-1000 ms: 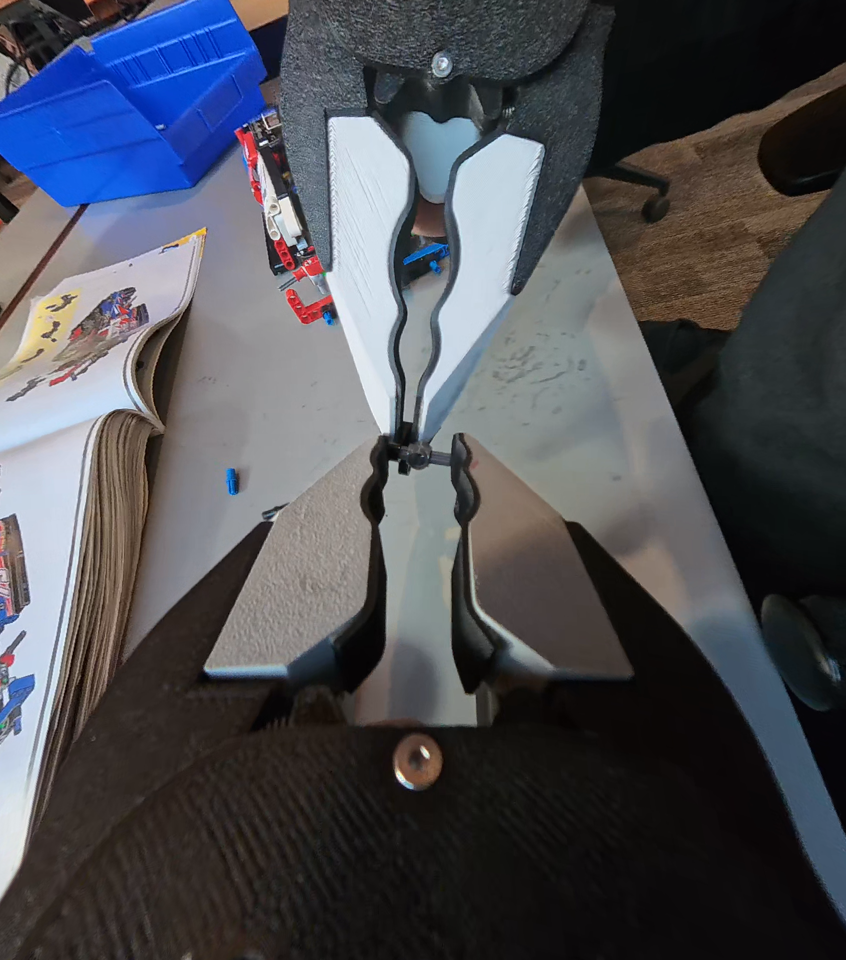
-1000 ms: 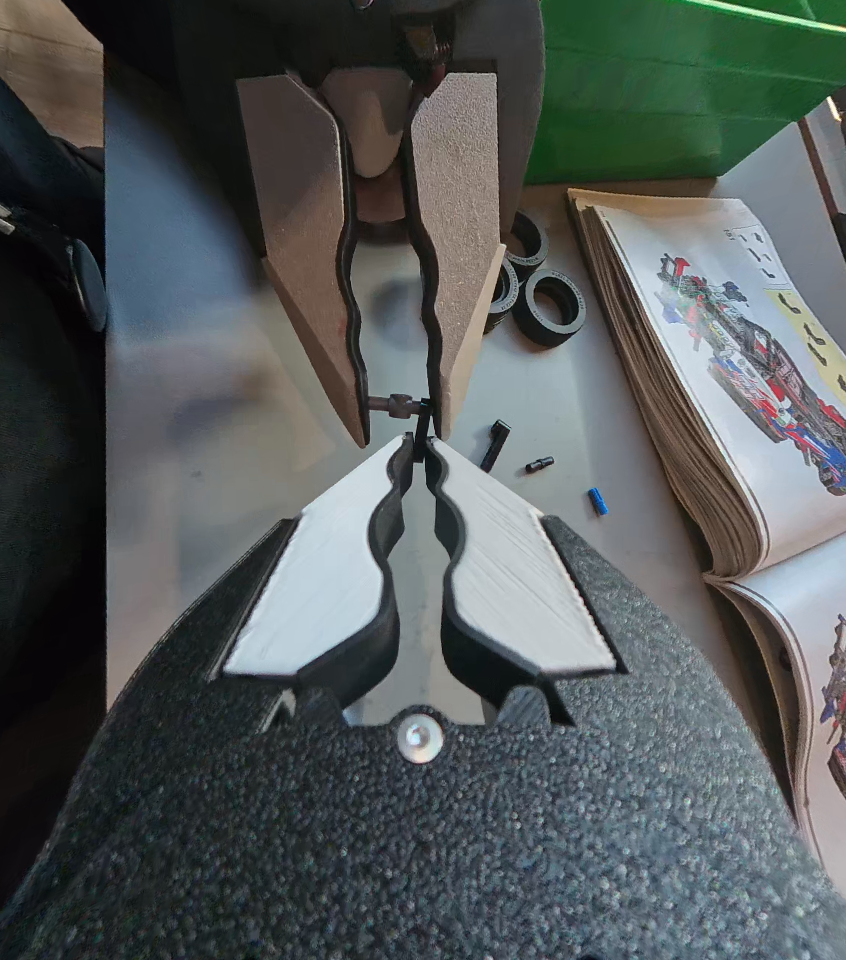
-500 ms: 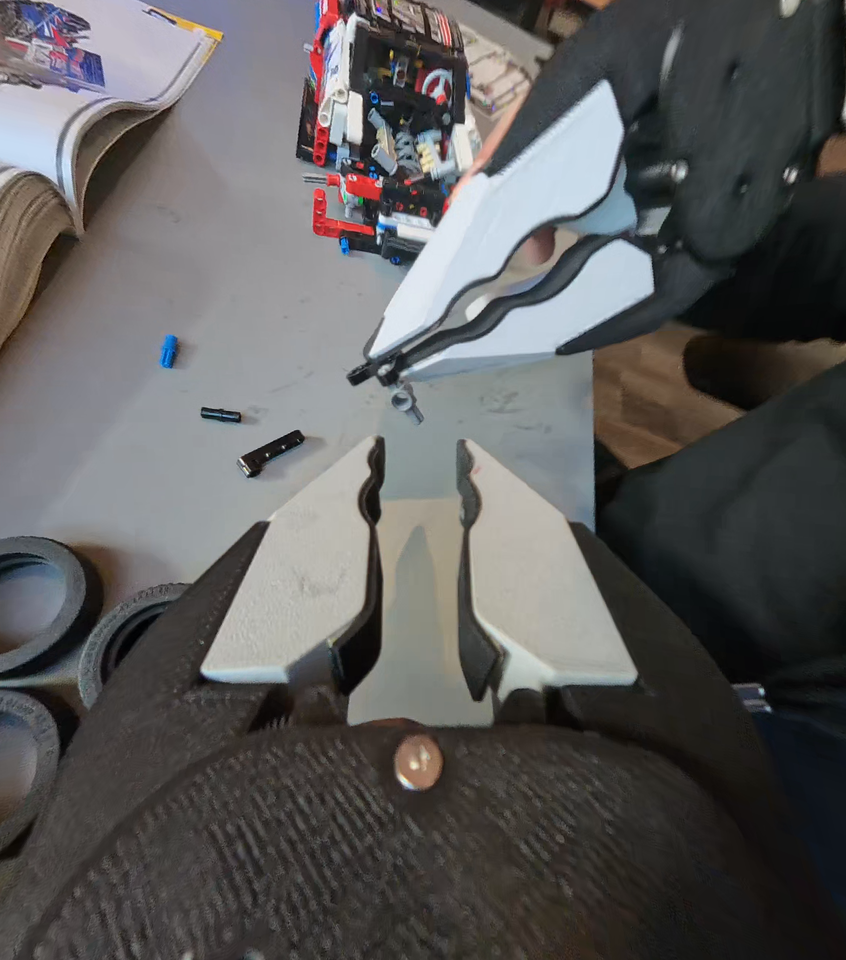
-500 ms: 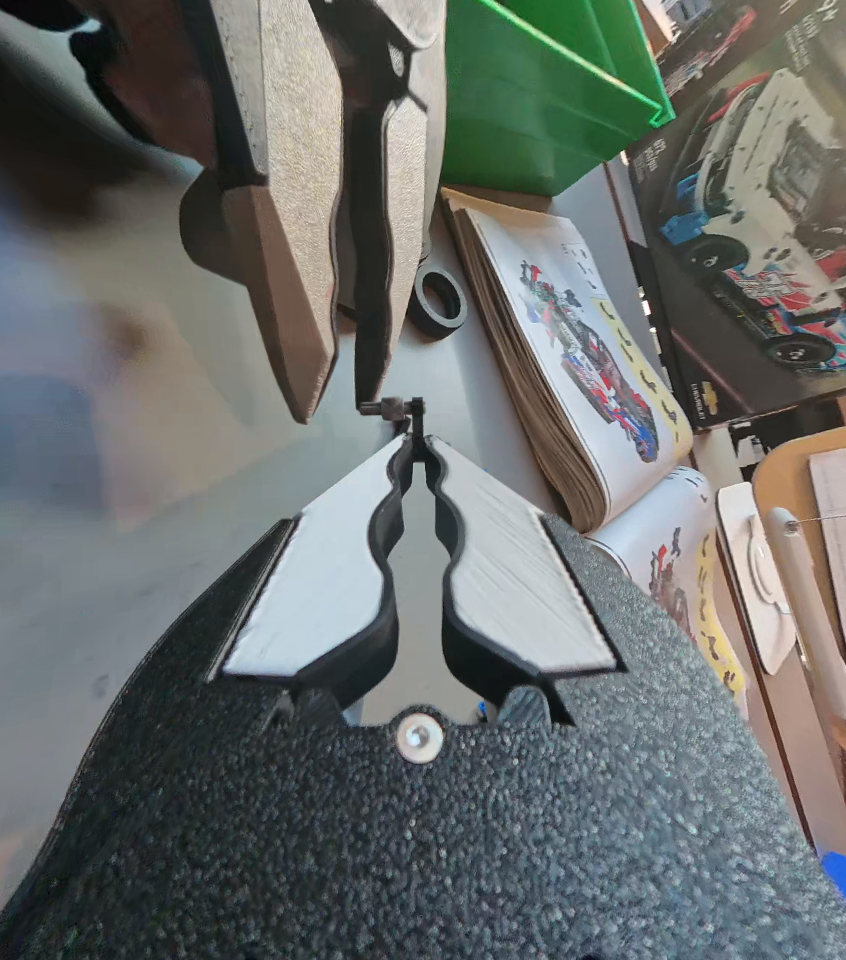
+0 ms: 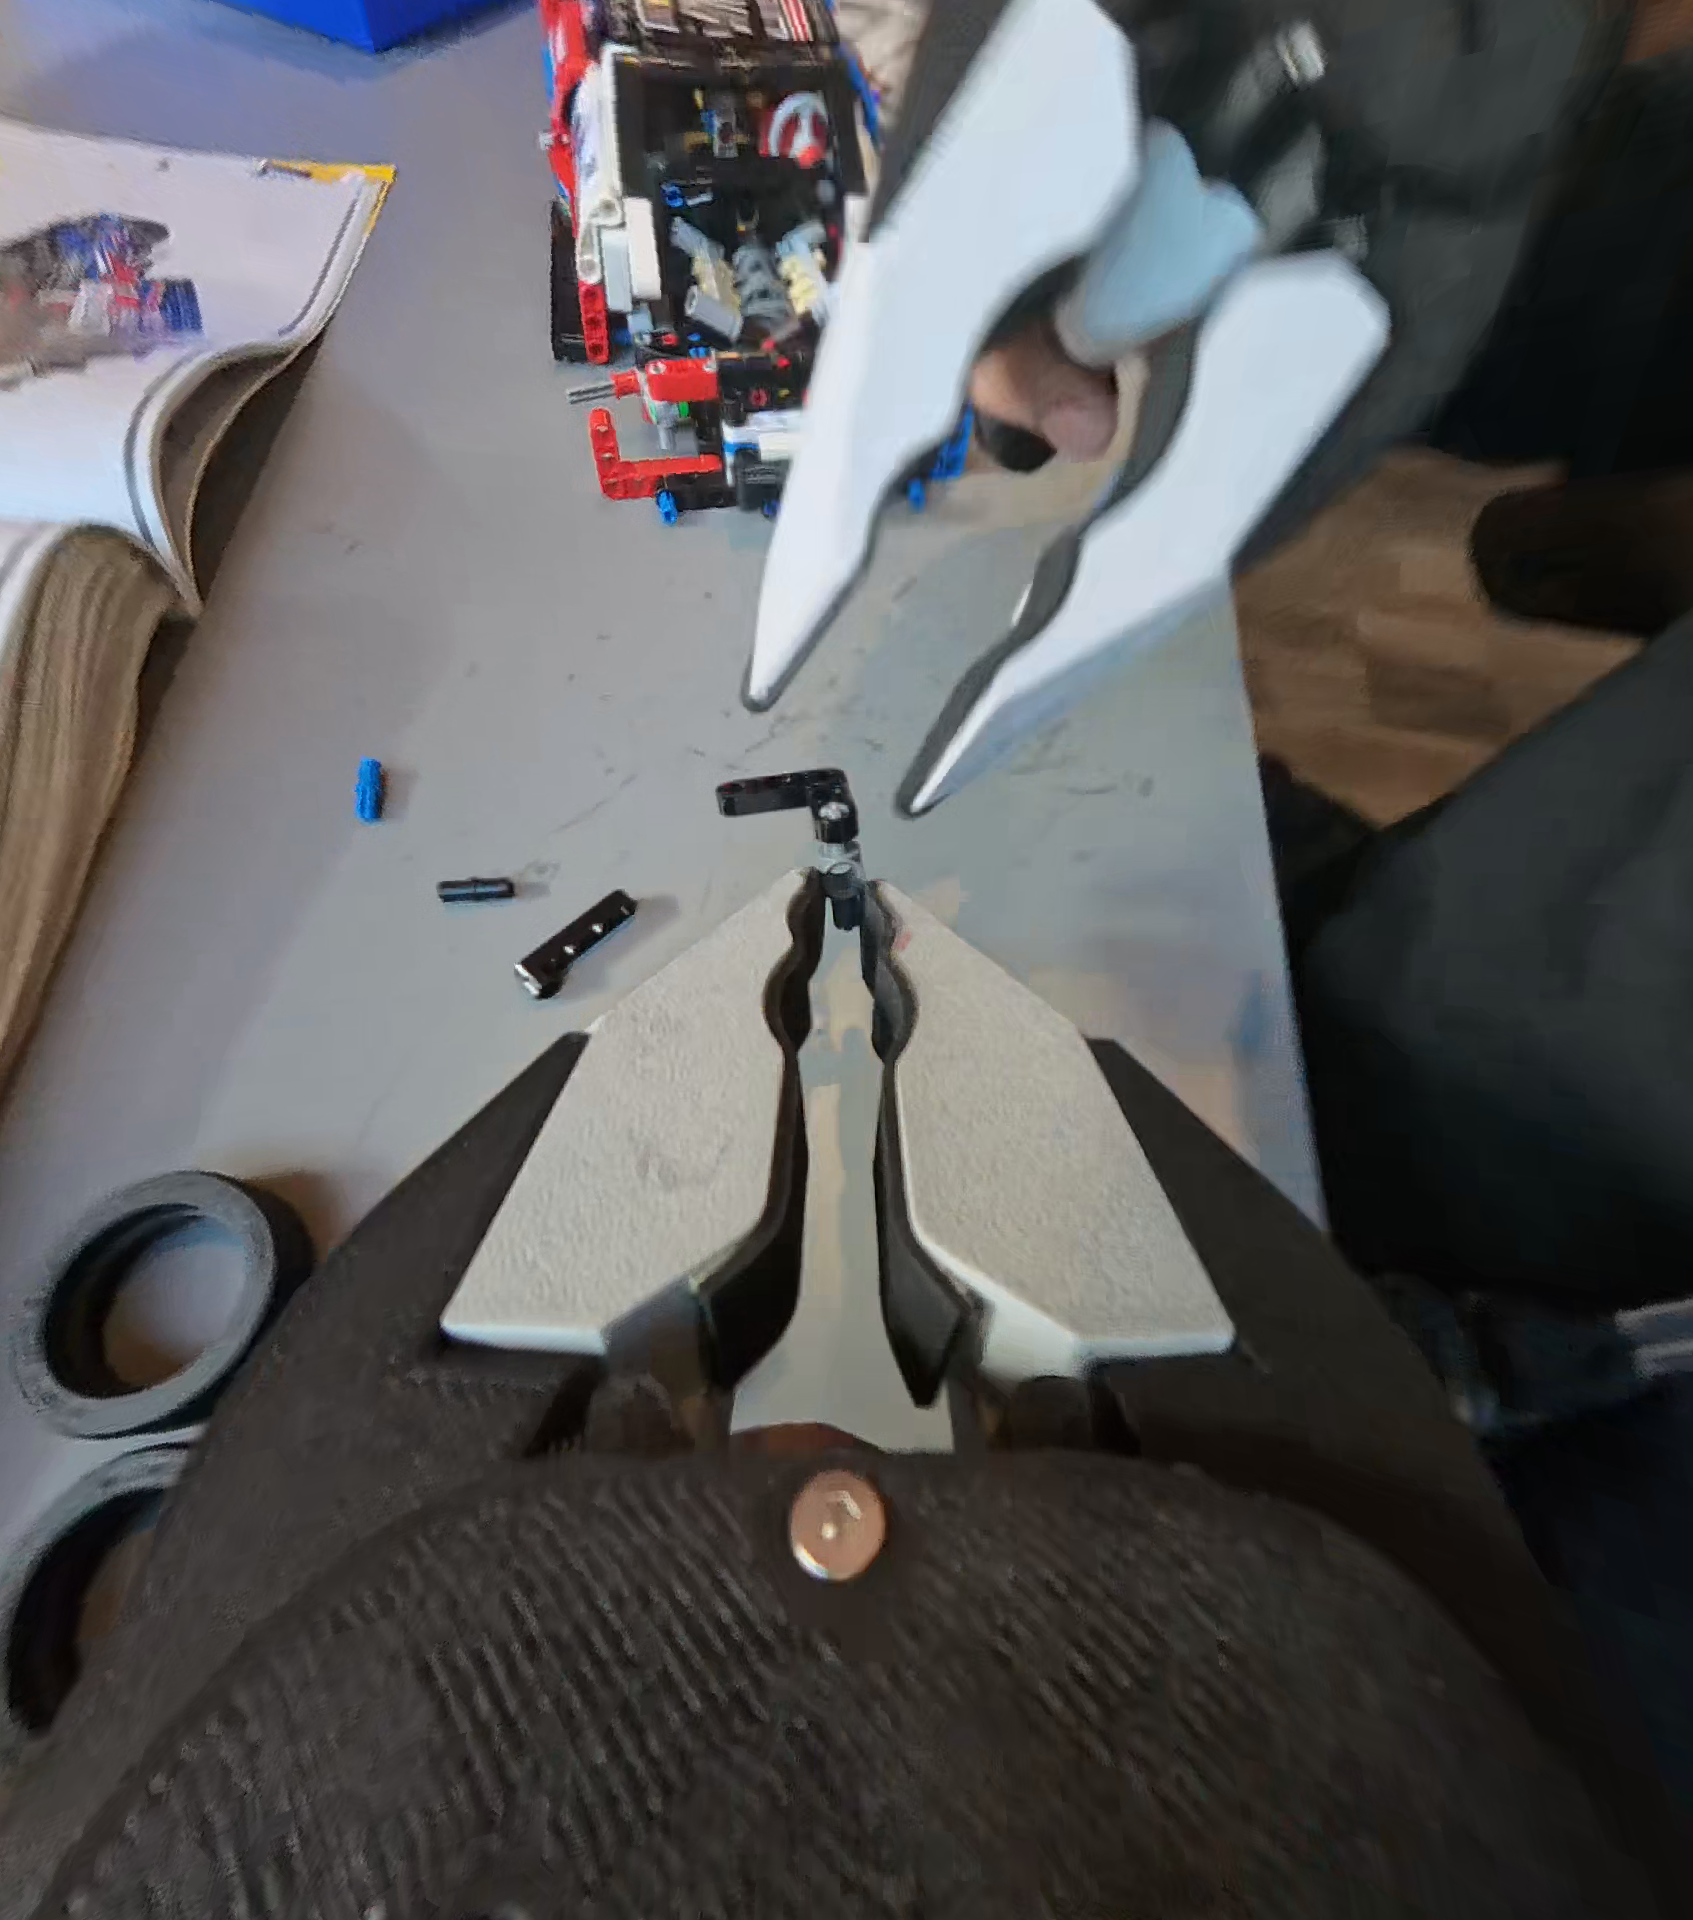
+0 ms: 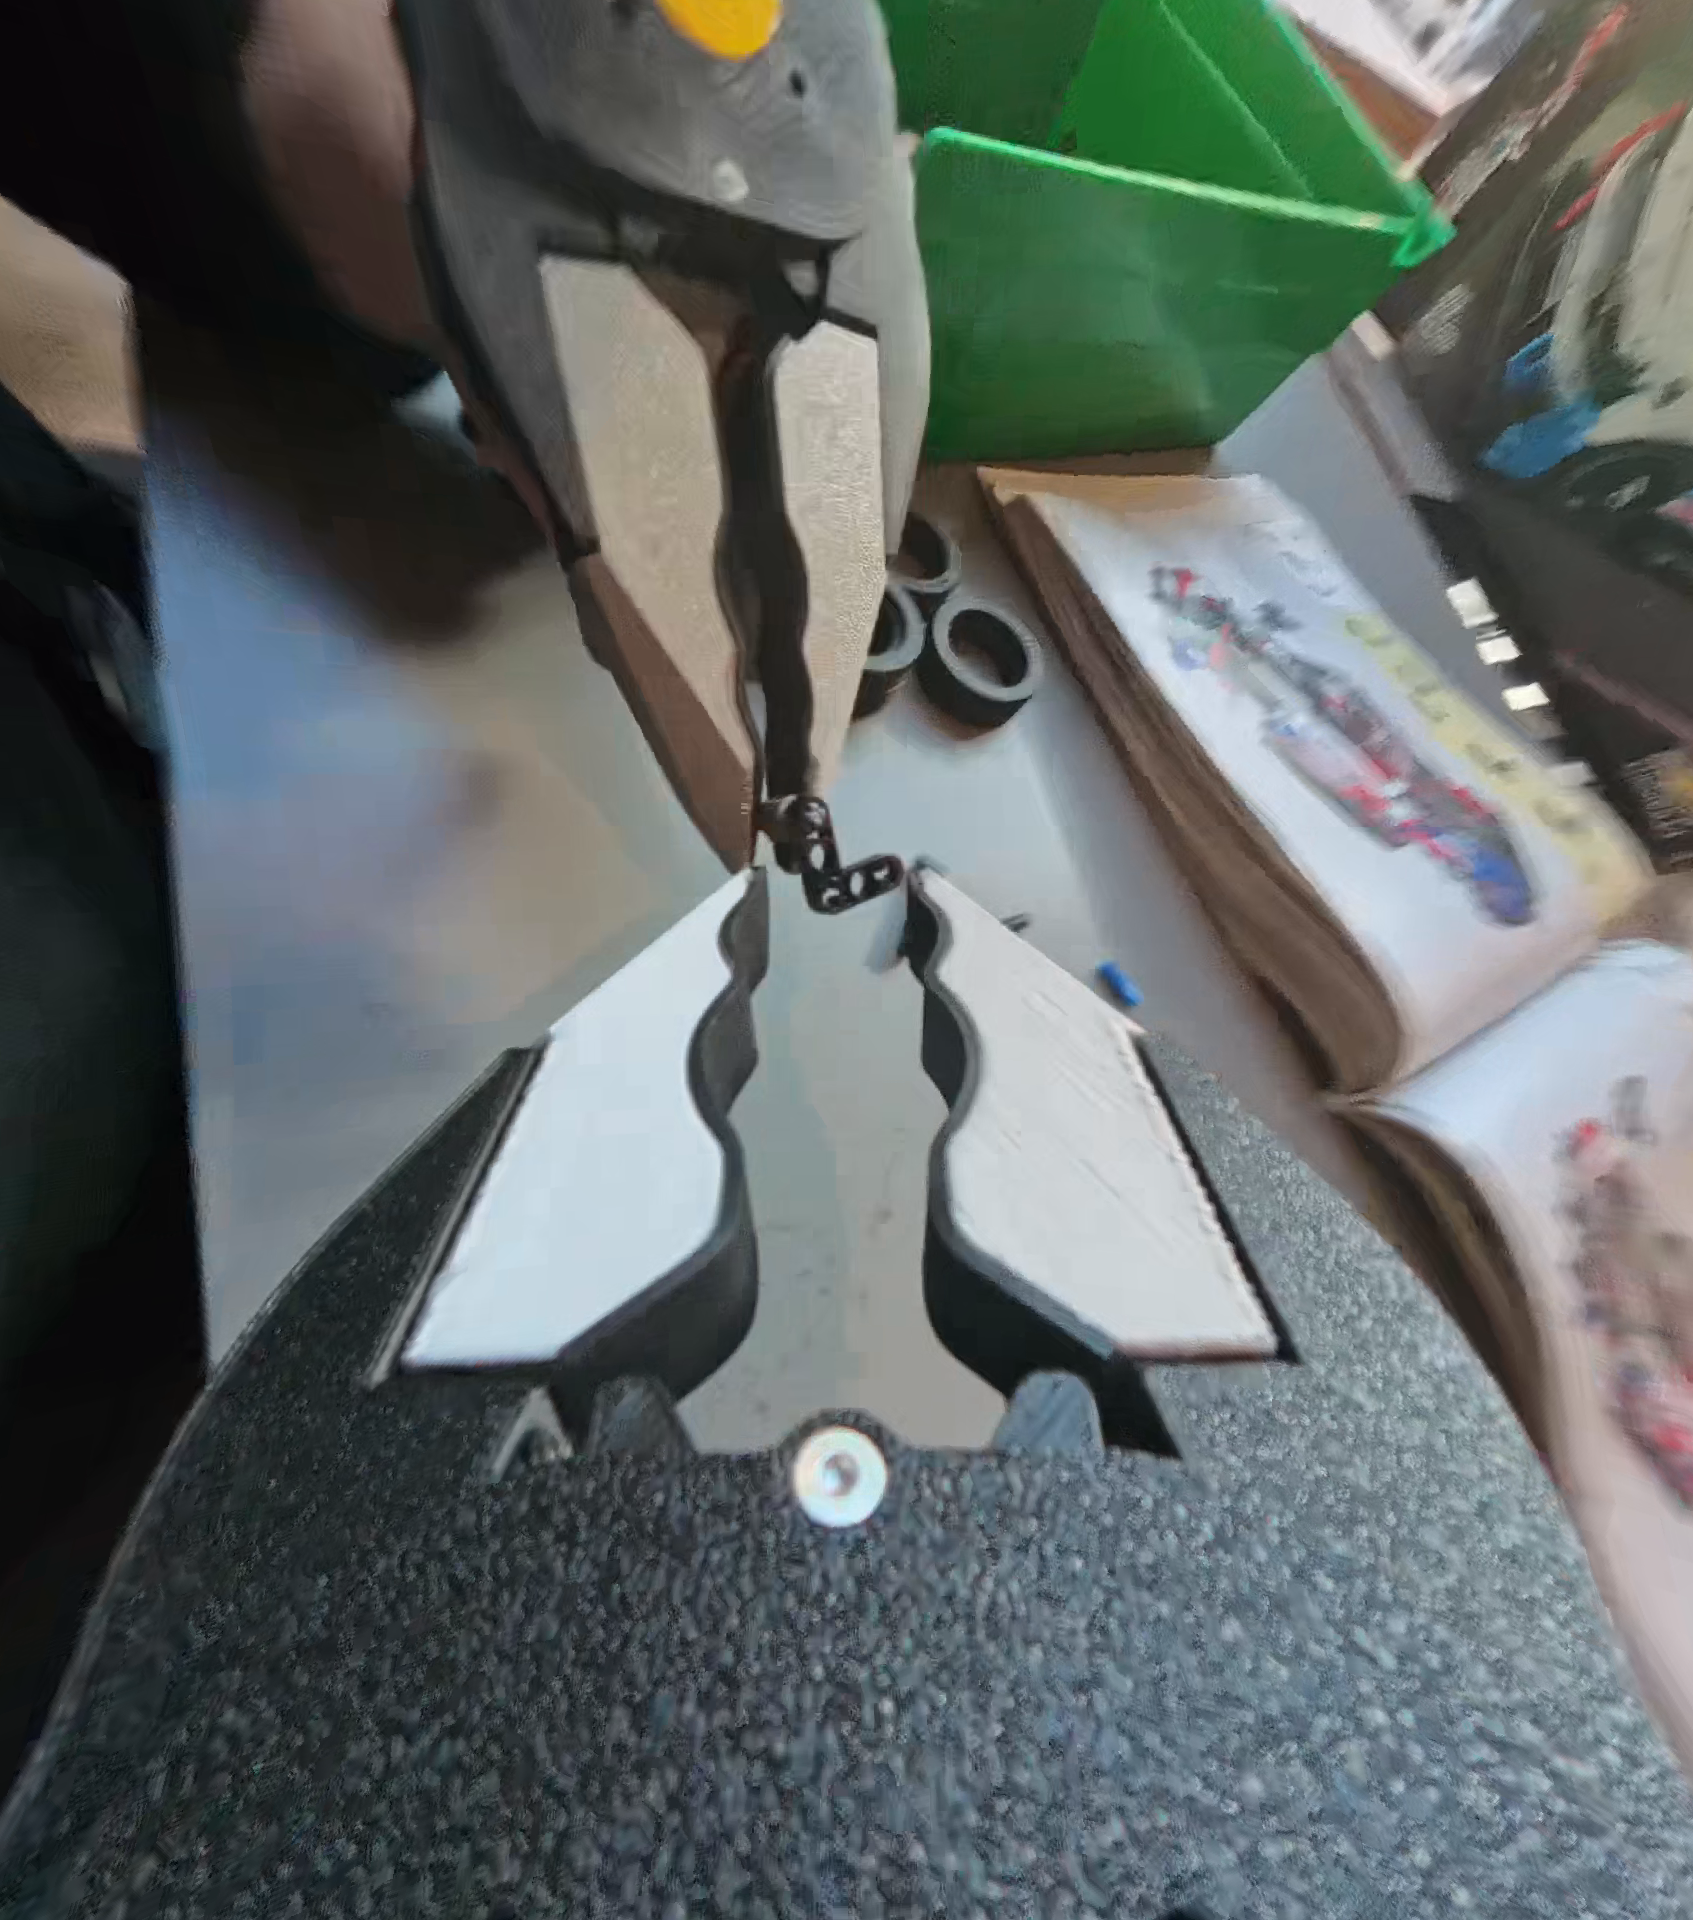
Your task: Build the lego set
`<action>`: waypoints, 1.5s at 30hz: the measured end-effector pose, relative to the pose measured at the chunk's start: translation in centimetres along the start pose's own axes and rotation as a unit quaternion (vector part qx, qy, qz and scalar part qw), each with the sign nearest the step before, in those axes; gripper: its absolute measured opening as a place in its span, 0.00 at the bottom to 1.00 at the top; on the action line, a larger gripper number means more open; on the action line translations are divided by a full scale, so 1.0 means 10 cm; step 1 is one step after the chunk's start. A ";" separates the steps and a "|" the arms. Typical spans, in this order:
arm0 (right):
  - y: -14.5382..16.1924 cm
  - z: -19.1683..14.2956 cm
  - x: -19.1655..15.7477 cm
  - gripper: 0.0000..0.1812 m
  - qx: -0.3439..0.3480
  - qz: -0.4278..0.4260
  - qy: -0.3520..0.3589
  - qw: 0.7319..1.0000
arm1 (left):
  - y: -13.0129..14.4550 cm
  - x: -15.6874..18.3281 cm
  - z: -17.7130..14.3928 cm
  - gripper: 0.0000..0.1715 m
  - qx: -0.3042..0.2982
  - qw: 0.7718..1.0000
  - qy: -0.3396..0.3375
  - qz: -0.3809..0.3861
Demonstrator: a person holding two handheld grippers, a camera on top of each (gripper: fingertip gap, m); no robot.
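Observation:
A small black L-shaped beam (image 5: 785,795) with a dark pin in its end hangs in the air just above the grey table (image 5: 468,623). My left gripper (image 5: 842,894) is shut on that pin and holds the piece. My right gripper (image 5: 831,748) is open, its white fingers spread around the beam without touching it. In the right wrist view the beam (image 6: 842,868) sits just beyond my open right gripper (image 6: 837,883), held by the left gripper (image 6: 785,805) from above. The partly built red, white and black car (image 5: 707,260) stands further back.
An open instruction book (image 5: 94,312) lies left, also seen in the right wrist view (image 6: 1289,727). A blue pin (image 5: 368,790), black pin (image 5: 475,889) and short black beam (image 5: 576,943) lie loose. Black tyres (image 5: 156,1309), a green bin (image 6: 1133,301) and the set's box (image 6: 1652,416) stand nearby. Only a small space, under 4 cm, lies between the two pairs of fingers.
My left gripper has closed on the pin of the L-shaped beam. My right gripper, which held the piece, has opened and let go.

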State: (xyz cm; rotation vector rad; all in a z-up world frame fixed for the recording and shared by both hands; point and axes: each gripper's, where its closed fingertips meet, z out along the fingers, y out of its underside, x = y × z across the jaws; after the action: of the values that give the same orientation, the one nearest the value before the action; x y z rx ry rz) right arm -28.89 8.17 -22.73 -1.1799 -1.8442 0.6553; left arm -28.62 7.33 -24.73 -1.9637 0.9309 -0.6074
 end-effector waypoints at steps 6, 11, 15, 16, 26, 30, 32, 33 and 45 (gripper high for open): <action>0.05 -0.06 -0.07 0.24 0.011 0.075 -0.109 0.991 | 0.17 0.10 0.06 0.02 -0.051 0.983 -0.010 0.174; 0.21 0.13 -0.40 0.13 -0.054 -0.044 -0.134 0.989 | 0.33 0.17 0.13 0.02 -0.081 0.968 -0.010 0.237; 0.21 0.16 -0.46 0.04 -0.055 -0.072 -0.126 0.988 | 0.37 0.17 0.14 0.02 -0.092 0.968 -0.006 0.233; 0.21 0.16 -0.46 0.04 -0.054 -0.067 -0.127 0.988 | 0.37 0.17 0.14 0.02 -0.093 0.969 -0.002 0.227; 0.19 0.16 -0.47 0.04 -0.047 -0.048 -0.122 0.990 | 0.39 0.18 0.14 0.02 -0.099 0.973 0.015 0.208; 0.26 0.18 -0.47 0.03 -0.081 -0.062 -0.124 0.987 | 0.39 0.19 0.14 0.02 -0.102 0.973 0.012 0.204; 0.27 0.19 -0.48 0.03 -0.086 -0.066 -0.128 0.986 | 0.40 0.19 0.13 0.01 -0.104 0.974 0.016 0.200; 0.27 0.19 -0.48 0.03 -0.085 -0.066 -0.130 0.986 | 0.40 0.19 0.13 0.01 -0.104 0.975 0.017 0.198; 0.25 0.22 -0.47 0.04 -0.086 -0.034 -0.172 0.981 | 0.39 0.17 0.15 0.02 -0.100 0.975 0.010 0.199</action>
State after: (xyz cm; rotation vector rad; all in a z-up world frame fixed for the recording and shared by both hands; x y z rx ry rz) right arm -28.57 4.98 -27.52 -1.1624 -2.2604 0.7064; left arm -28.03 5.33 -28.69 -1.8696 1.3983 -0.3123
